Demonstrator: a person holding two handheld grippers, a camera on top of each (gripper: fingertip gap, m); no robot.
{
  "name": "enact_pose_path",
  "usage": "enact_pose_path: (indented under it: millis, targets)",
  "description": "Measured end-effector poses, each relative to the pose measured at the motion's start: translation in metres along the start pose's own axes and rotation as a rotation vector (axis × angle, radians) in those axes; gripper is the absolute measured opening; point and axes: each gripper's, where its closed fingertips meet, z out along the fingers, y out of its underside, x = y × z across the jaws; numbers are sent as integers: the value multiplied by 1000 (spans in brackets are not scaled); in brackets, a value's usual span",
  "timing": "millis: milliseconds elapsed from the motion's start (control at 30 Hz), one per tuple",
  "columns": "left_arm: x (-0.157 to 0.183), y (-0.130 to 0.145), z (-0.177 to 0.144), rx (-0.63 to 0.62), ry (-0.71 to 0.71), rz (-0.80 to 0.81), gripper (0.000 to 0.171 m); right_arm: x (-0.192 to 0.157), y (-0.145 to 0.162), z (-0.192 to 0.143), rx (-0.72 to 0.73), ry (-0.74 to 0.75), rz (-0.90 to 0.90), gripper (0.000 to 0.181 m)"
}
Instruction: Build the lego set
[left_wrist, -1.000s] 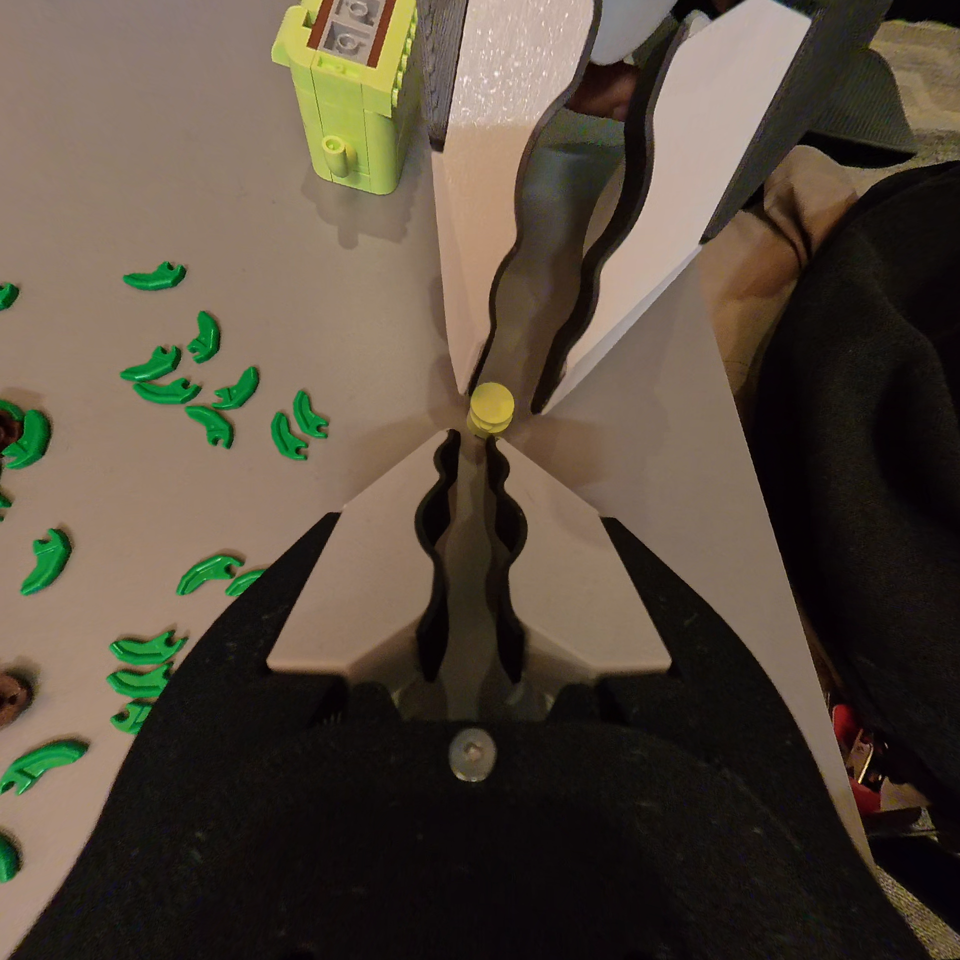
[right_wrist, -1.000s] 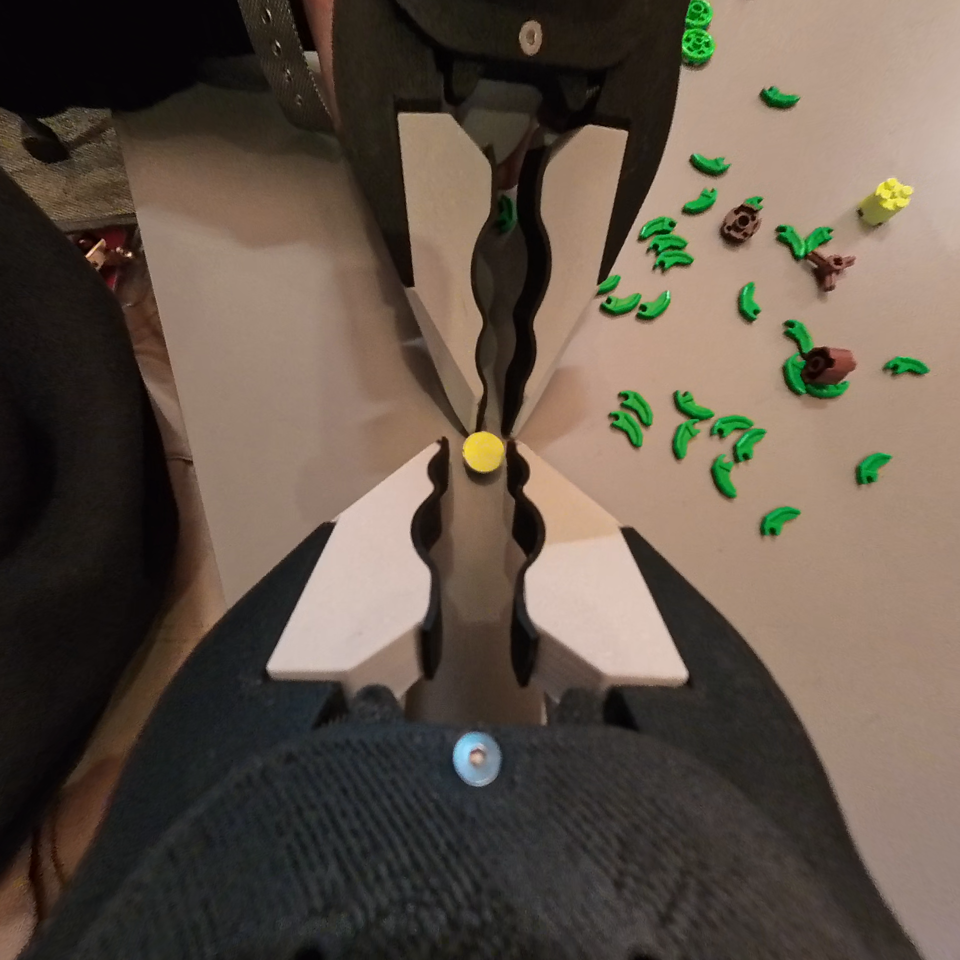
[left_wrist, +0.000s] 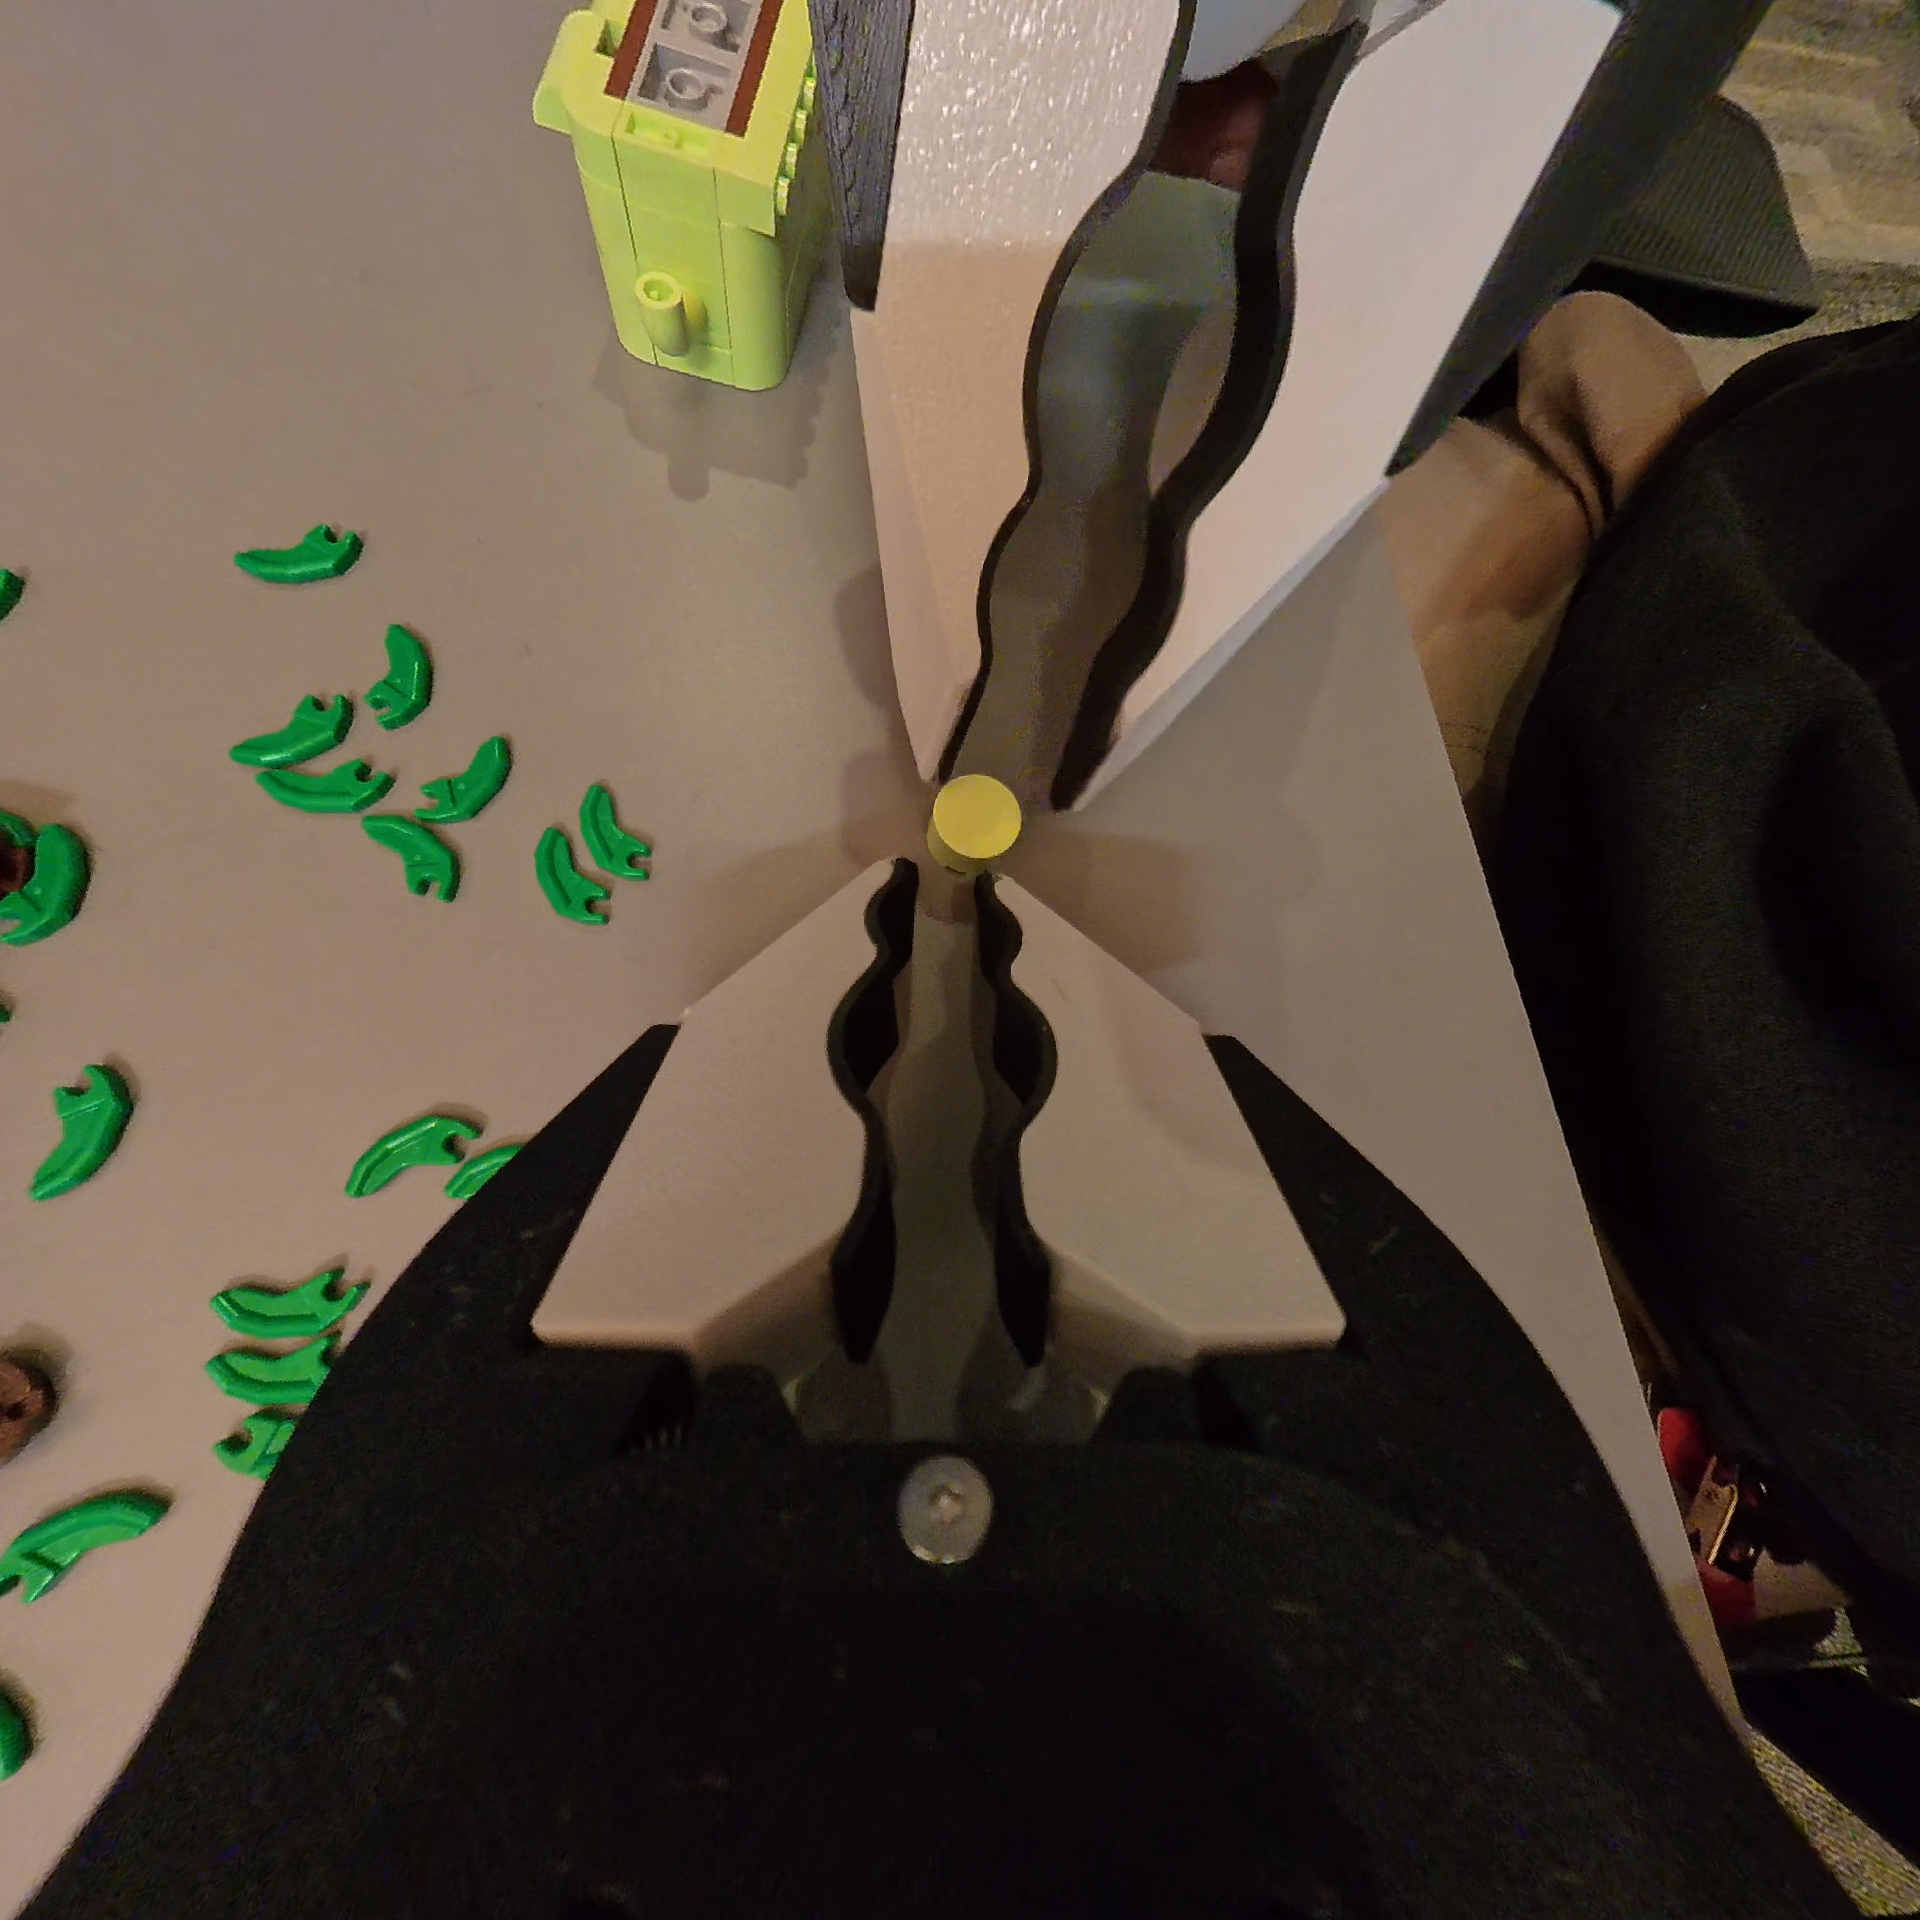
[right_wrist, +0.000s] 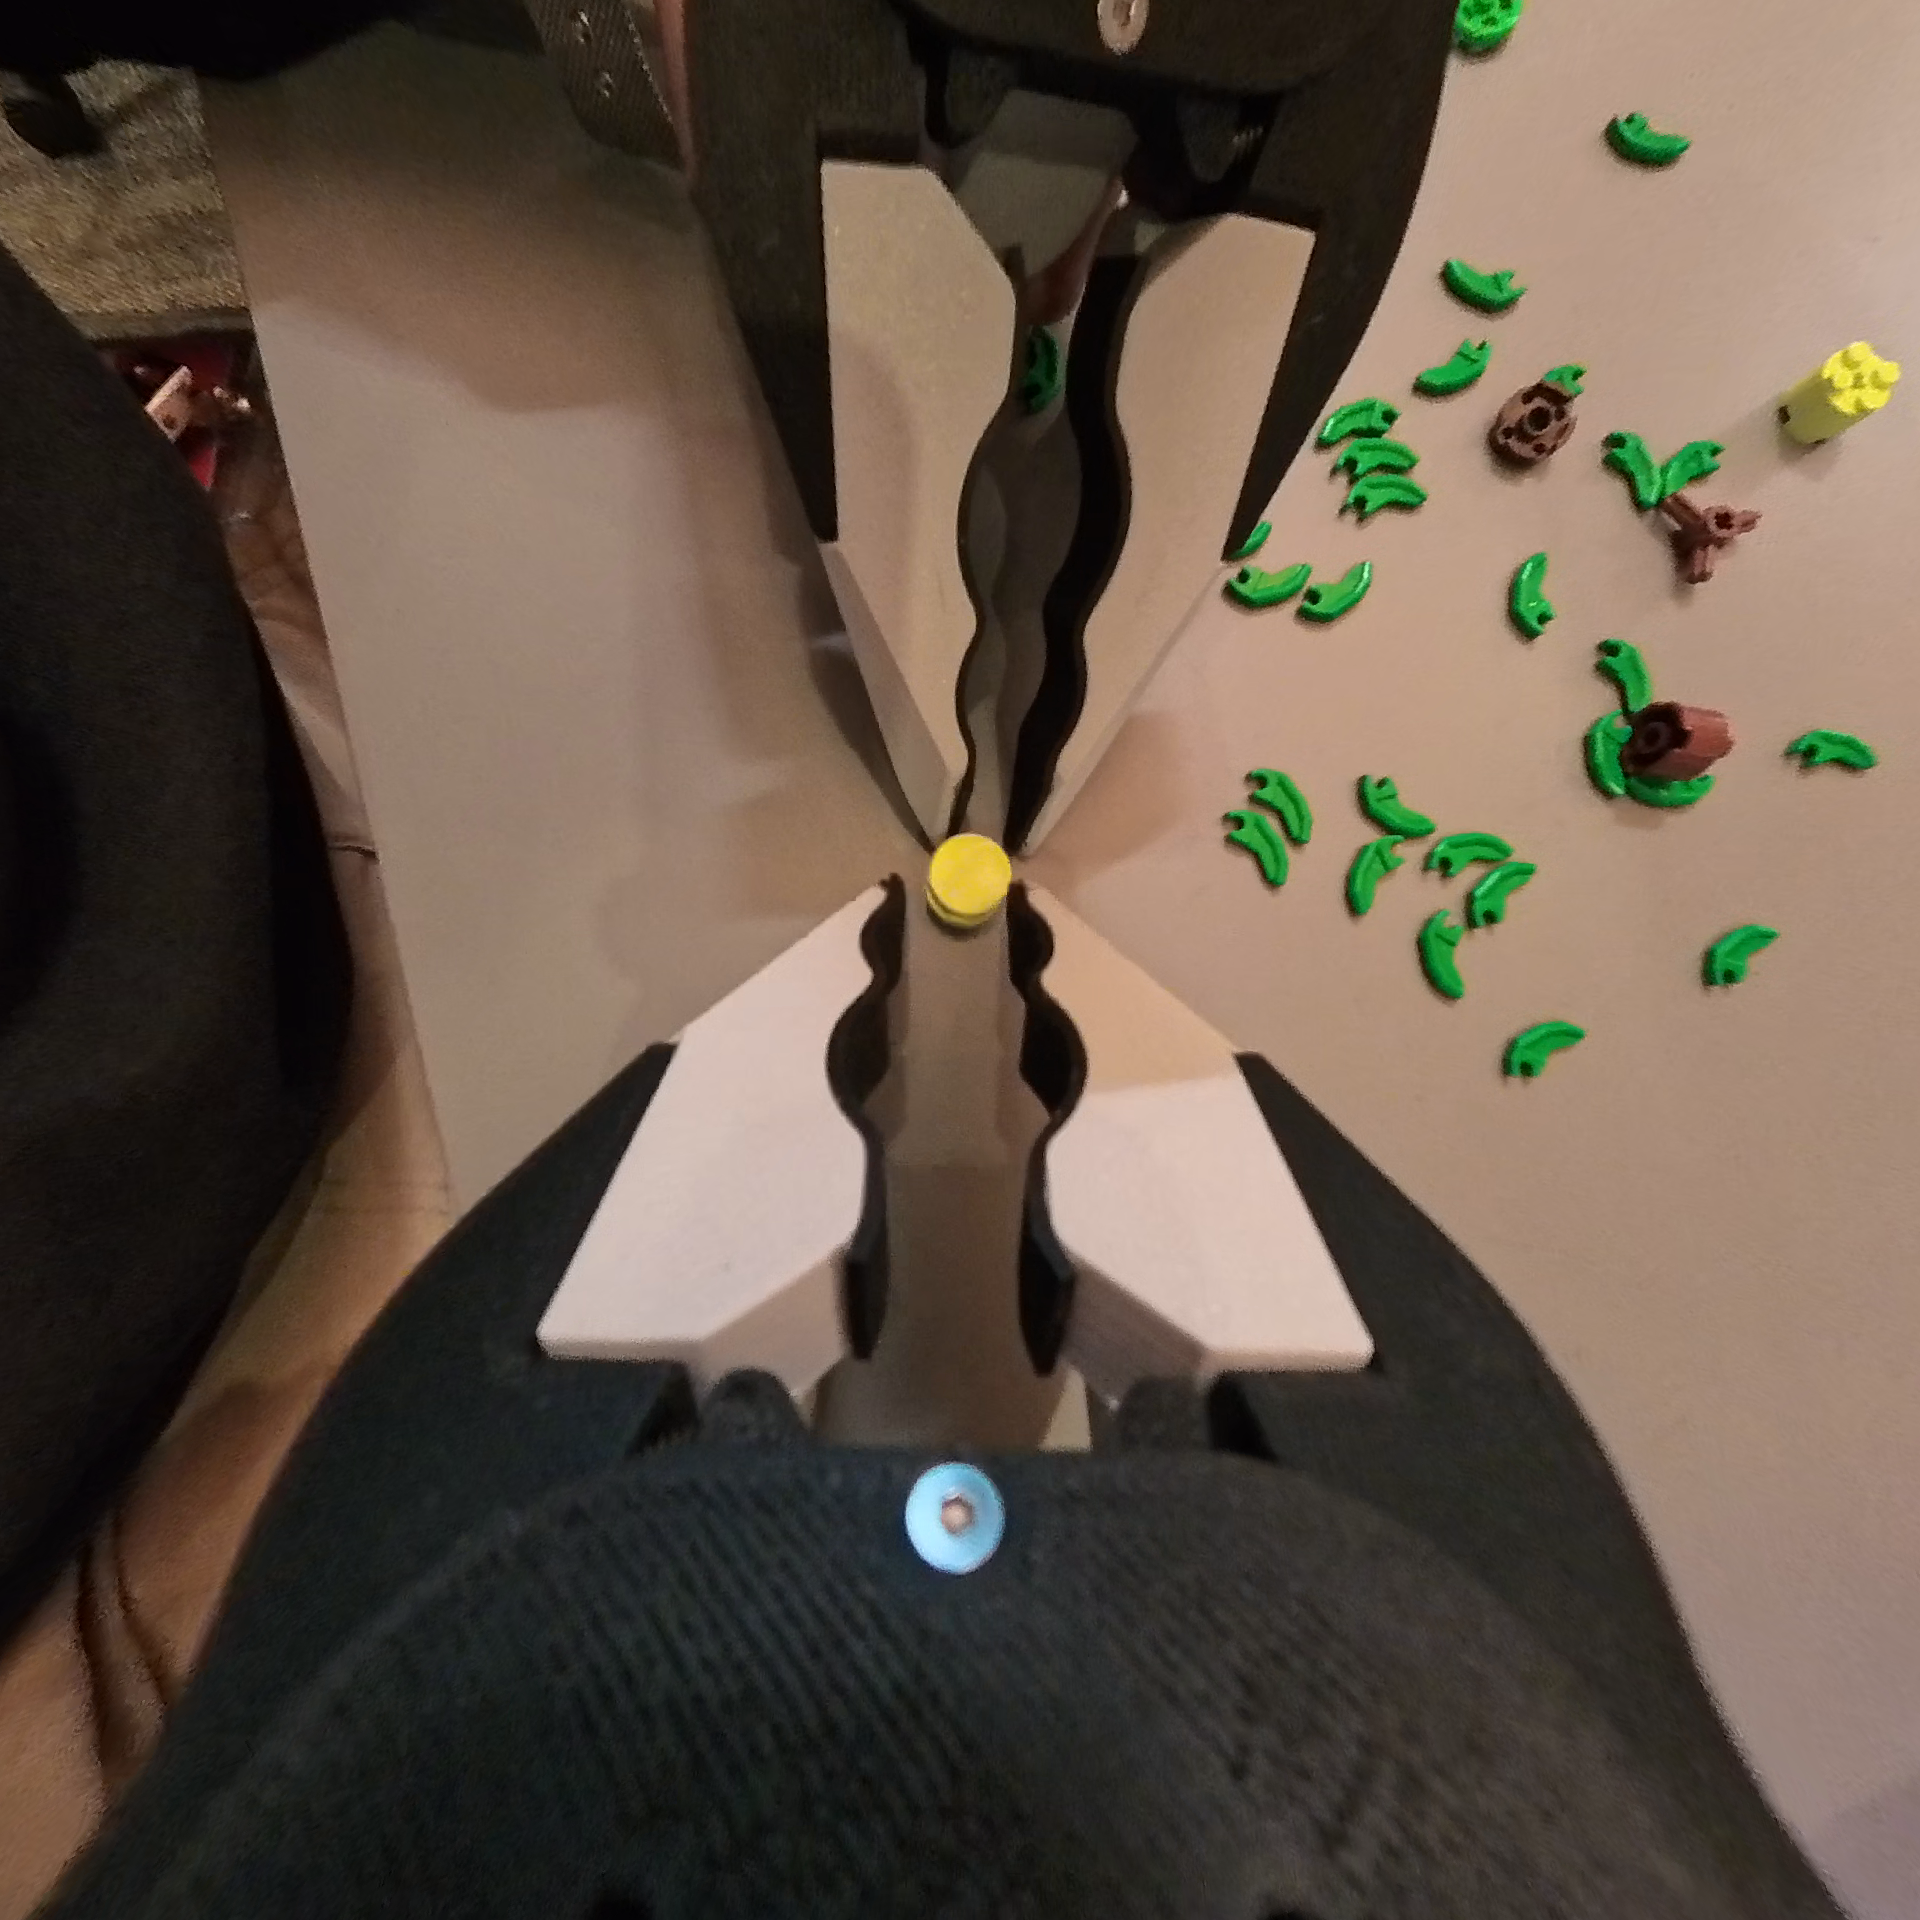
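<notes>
In the left wrist view, the left gripper (left_wrist: 951, 883) points up the frame with its fingers drawn close, clamped on the lower end of a small yellow round piece (left_wrist: 975, 820). The right gripper (left_wrist: 1006, 784) comes down from the top of the frame to meet it tip to tip; its fingers stand a little apart, one tip touching the piece's edge, and whether it grips cannot be told here. Both hover over the pale table (left_wrist: 312, 312). A lime-green block assembly (left_wrist: 691, 197) stands upright near the top edge (grey and brown plates on its top, a peg on its front face), just beside the right gripper's dark outer shell. Loose green leaf pieces (left_wrist: 416, 769) lie scattered to the left, well apart from the grippers. Dark clothing (left_wrist: 1745, 935) fills the right side.

In the right wrist view, the right gripper (right_wrist: 951, 899) shows a clear gap between its fingers, the yellow round piece (right_wrist: 968, 873) sitting at that gap's far end. The left gripper (right_wrist: 982, 831) reaches in from the top, its tips pinched nearly together on the piece. To the right lie more green leaf pieces (right_wrist: 1382, 852), a brown stem piece (right_wrist: 1683, 740) ringed by leaves, a small brown round piece (right_wrist: 1536, 416), and a lime round brick (right_wrist: 1839, 395) lying on its side farther off.
</notes>
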Motion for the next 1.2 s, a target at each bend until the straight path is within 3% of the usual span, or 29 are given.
enact_pose_path:
  millis: [200, 567, 767, 1000, 1200]
  targets:
    - [0, 0, 0, 0, 3, 0, 11, 0, -1, 6, 7, -11, 20, 26]
    - [0, 0, 0, 0, 4, -2, 11, 2, -3, -3, 21, -7, 32, 14]
    - [0, 0, 0, 1, 9, -8, 11, -11, 25, -12, -32, 7, 80, 14]
    - [0, 0, 0, 0, 2, -5, 10, -5, 39, -25, -3, 121, 172, 28]
    - [0, 0, 0, 1, 7, -9, 10, -12, 46, -27, -12, 203, 259, 23]
